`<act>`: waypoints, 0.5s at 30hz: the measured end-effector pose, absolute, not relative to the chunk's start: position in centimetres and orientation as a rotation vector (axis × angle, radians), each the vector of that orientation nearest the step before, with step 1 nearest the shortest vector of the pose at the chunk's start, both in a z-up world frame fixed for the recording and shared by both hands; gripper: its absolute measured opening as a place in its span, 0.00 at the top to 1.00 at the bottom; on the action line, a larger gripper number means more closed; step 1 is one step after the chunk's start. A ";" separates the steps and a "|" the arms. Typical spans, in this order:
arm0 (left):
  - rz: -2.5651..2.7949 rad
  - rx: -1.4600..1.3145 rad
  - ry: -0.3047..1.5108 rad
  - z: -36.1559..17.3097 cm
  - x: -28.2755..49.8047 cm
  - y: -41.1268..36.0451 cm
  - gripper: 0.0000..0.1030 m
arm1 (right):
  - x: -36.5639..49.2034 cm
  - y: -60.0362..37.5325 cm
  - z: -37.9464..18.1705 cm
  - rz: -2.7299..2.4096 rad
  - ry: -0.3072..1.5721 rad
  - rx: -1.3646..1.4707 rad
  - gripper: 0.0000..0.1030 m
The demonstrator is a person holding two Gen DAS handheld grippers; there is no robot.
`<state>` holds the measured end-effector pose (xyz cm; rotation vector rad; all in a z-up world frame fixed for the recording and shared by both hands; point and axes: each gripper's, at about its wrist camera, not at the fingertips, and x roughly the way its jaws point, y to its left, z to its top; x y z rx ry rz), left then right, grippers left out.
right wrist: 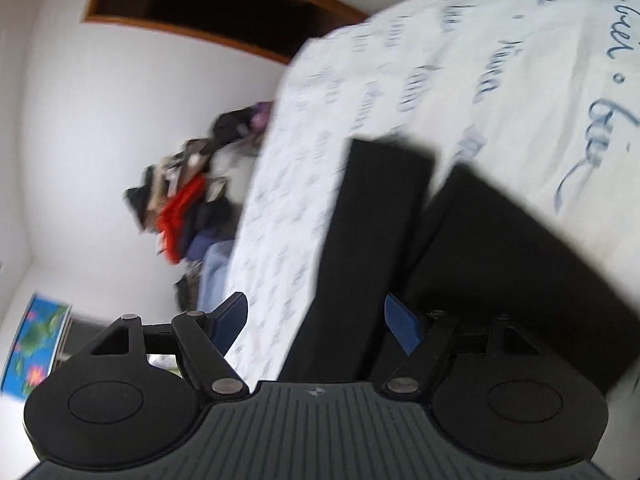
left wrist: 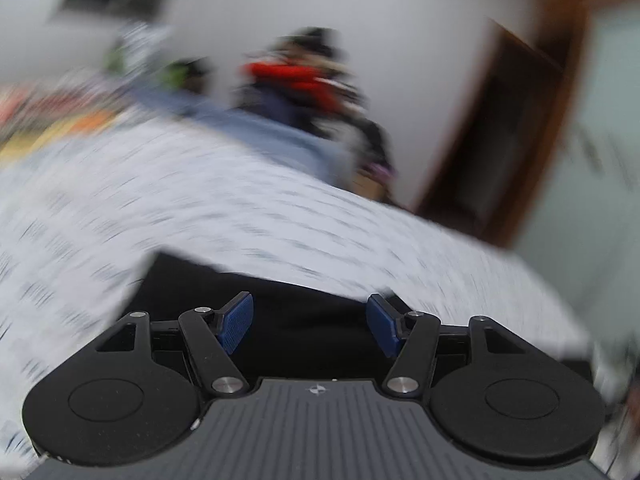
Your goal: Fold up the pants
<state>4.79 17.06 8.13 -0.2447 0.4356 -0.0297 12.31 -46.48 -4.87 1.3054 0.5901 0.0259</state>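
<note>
Black pants (right wrist: 472, 248) lie flat on a white bed sheet with blue lettering (right wrist: 500, 60), their two legs stretching away from my right gripper (right wrist: 316, 326). That gripper is open above the near part of the pants, its blue pads (right wrist: 402, 330) wide apart and holding nothing. In the blurred left wrist view, a black stretch of the pants (left wrist: 248, 292) lies just past my left gripper (left wrist: 310, 324). Its blue pads (left wrist: 238, 324) also stand apart, with only the dark cloth behind them and nothing pinched.
A heap of mixed clothes with a red garment (right wrist: 180, 208) lies past the bed's far edge, also seen blurred as a red garment (left wrist: 296, 76). A white wall (right wrist: 100, 120) and a dark wooden-framed opening (right wrist: 208, 4) stand behind. A blue flowered item (right wrist: 36, 344) sits at lower left.
</note>
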 end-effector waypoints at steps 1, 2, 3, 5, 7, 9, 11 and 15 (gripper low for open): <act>-0.070 -0.162 0.427 7.8 5.3 14.5 0.38 | 12.8 -46.6 -5.4 0.008 0.608 1.307 0.29; -0.112 -0.090 0.425 7.4 5.8 12.1 0.38 | 13.1 -46.6 -5.7 0.003 0.619 1.306 0.29; -0.154 -0.020 0.427 7.0 6.2 9.7 0.38 | 13.4 -46.6 -5.7 0.004 0.612 1.307 0.29; -0.224 0.111 0.414 5.0 7.1 5.8 0.38 | 13.6 -46.3 -5.7 0.007 0.592 1.286 0.33; -0.277 0.254 0.378 3.7 7.5 2.1 0.37 | 13.9 -45.5 -5.2 0.014 0.593 1.242 0.64; -0.317 0.396 0.314 2.4 7.7 -0.9 0.37 | 15.3 -45.4 -5.4 0.007 0.625 1.213 0.76; -0.364 0.550 0.247 1.1 7.4 -3.7 0.34 | 15.7 -45.7 -5.7 0.010 0.619 1.208 0.76; -0.454 0.748 0.199 -1.4 7.7 -8.4 0.32 | 15.9 -46.6 -7.0 0.010 0.584 1.306 0.76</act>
